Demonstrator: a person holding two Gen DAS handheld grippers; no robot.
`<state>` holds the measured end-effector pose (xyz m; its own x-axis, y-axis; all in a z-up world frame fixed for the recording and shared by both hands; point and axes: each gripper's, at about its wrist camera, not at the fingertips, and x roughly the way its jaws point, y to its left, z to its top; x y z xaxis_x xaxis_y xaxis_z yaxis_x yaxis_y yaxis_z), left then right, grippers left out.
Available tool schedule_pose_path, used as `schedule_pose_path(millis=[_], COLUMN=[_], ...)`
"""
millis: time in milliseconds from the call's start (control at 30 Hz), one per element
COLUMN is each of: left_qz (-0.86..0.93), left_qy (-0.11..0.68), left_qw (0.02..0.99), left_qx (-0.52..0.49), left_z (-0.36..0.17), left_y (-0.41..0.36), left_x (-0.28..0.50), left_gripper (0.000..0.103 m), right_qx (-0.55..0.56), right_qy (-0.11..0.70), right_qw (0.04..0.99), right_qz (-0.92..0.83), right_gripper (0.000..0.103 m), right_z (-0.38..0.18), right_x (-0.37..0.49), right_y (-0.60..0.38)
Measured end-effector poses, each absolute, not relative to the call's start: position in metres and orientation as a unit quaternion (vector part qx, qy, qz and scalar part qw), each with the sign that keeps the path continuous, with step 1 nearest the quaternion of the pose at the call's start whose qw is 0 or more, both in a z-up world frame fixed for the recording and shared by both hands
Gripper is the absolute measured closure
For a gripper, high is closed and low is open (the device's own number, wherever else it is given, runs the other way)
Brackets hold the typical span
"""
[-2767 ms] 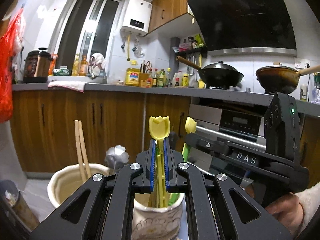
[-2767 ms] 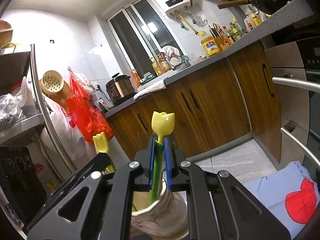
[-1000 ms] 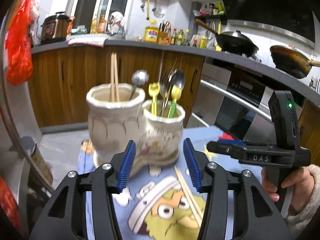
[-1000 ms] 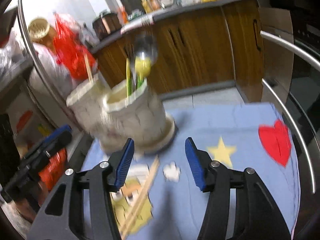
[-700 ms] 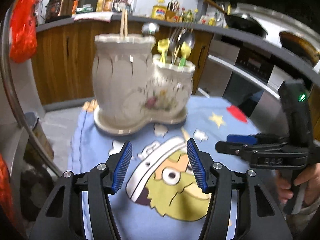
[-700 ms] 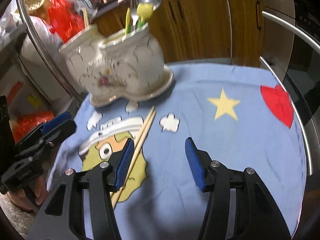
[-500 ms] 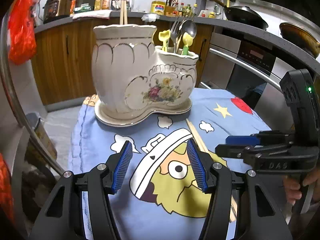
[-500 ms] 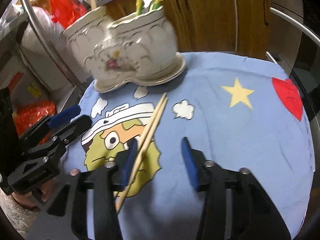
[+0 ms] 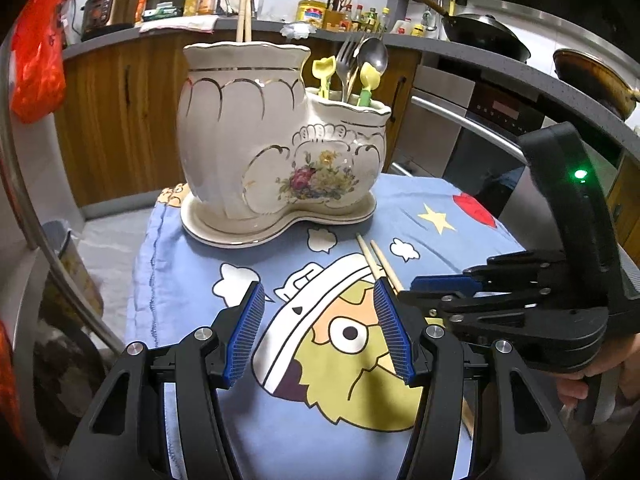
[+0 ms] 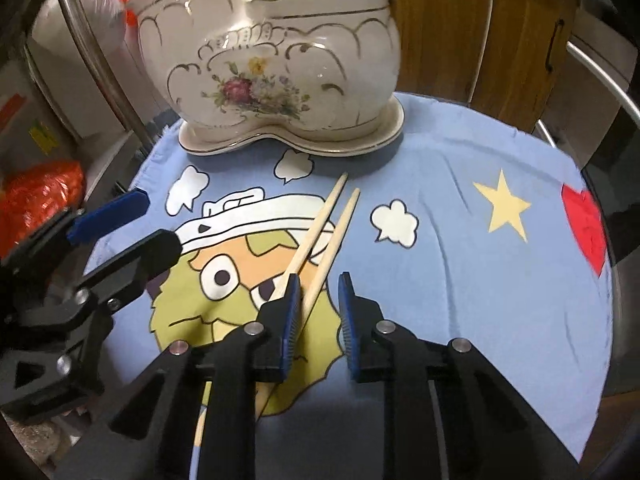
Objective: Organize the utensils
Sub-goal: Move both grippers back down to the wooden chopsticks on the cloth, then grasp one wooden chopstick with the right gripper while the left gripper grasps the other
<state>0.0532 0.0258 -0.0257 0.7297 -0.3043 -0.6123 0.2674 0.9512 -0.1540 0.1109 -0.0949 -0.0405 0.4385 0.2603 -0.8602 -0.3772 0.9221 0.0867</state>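
A white holder point(image 9: 280, 140) with gold lines and painted flowers stands on its own dish at the far side of a blue cloth point(image 9: 420, 208). The holder has two cups joined together, a tall one and a short one. Two chopsticks point(image 9: 244, 18) stick up out of the tall cup. In the short cup stand a fork point(image 9: 345, 65), a spoon point(image 9: 374, 54) and two small yellow and green tools.

Two more chopsticks point(image 10: 326, 228) lie loose on the cloth, side by side, on top of a cartoon face point(image 10: 240, 264). Their thin tips point at the holder but do not touch its dish.

The right gripper point(image 10: 319, 312) is low over the loose chopsticks. Its blue fingers point(image 10: 292, 312) are a little apart. One chopstick runs into the gap between them, and the other goes under the left finger. The fingers are not pinching either one.

The left gripper point(image 9: 318, 336) hangs over the cartoon face with its blue fingers point(image 9: 245, 334) spread wide. Nothing is between them. In the left view, the right gripper sits just to the right, held by a hand point(image 9: 592, 368).

Behind the cloth are brown cupboards point(image 9: 120, 112) and a grey desk point(image 9: 460, 46) with bottles, pans and a rice cooker point(image 9: 110, 10).
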Motion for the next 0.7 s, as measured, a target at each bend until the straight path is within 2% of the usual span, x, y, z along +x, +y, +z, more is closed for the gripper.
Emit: schedule_pose_path(millis=[133,200,233,533,700], left_qz=[-0.155,-0.156,-0.157,-0.183,-0.164], left_qy=[0.334,0.336,0.337,0.39,0.447], left_qw=[0.929,0.928,0.928,0.902,0.879], left_qx=[-0.031,-0.033,-0.034,-0.024,0.002], left_z=[-0.026,-0.026,-0.026,-0.033,-0.039], left_y=[0.027,0.028,0.028,0.005,-0.02], left_x=[0.053,0.052,0.052,0.057,0.074], left_gripper=[0.045,0.045,0.045,0.045,0.057], right_qx=[-0.088,-0.083,-0.075,0.029,0.052], right_qy=[0.488,0.481,0.48,0.454,0.445], right_qw=[0.846,0.847,0.848,0.861,0.864], right_qz=[0.196,0.209,0.212,0.227,0.231], right_gripper=[0.086,0.095,0.096,0.097,0.097], right_z=[-0.041,-0.043,-0.043,-0.031,-0.022], right_x=[0.112,0.112,0.111,0.103,0.1], right_y=[-0.087,-0.093,-0.097,-0.149,-0.166])
